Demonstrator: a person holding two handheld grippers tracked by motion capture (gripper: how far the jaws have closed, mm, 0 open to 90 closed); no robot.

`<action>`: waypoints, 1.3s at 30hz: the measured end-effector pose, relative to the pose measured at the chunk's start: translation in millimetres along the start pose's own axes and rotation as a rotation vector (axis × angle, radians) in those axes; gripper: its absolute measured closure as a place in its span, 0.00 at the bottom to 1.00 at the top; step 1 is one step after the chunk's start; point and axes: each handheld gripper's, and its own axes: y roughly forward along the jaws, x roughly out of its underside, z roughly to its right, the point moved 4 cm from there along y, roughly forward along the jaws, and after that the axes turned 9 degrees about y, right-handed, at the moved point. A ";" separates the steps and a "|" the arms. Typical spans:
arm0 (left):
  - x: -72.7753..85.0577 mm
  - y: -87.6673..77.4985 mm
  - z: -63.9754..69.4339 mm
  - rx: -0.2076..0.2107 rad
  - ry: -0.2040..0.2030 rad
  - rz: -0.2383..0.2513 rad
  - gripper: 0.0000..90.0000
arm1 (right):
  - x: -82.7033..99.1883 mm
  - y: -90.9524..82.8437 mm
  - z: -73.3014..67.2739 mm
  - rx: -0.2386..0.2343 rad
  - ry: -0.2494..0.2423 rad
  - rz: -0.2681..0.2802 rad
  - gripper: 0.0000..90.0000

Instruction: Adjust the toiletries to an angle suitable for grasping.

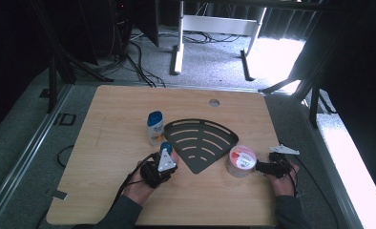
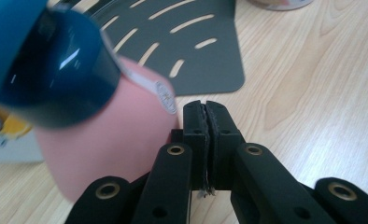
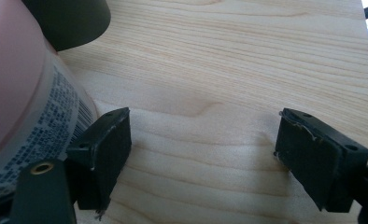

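Note:
A pink bottle with a dark blue cap stands just left of my left gripper in the left gripper view. That gripper's jaws are shut flat against each other with nothing between them. A black fan-shaped slotted tray lies in the middle of the table, just beyond the left gripper. A pink tub with a red and white lid stands at the tray's right. My right gripper sits right beside it, open. In the right gripper view the tub lies outside the left jaw and bare wood shows between the fingertips.
A white bottle with a blue cap and yellow label stands left of the tray, behind the pink bottle. A round hole sits near the table's far edge. Bare wood stretches along the left side and front of the table.

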 end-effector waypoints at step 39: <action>-8.4 50.7 -37.9 -0.112 -0.024 -0.050 0.98 | 0.2 -0.1 -0.4 0.001 0.004 0.001 0.20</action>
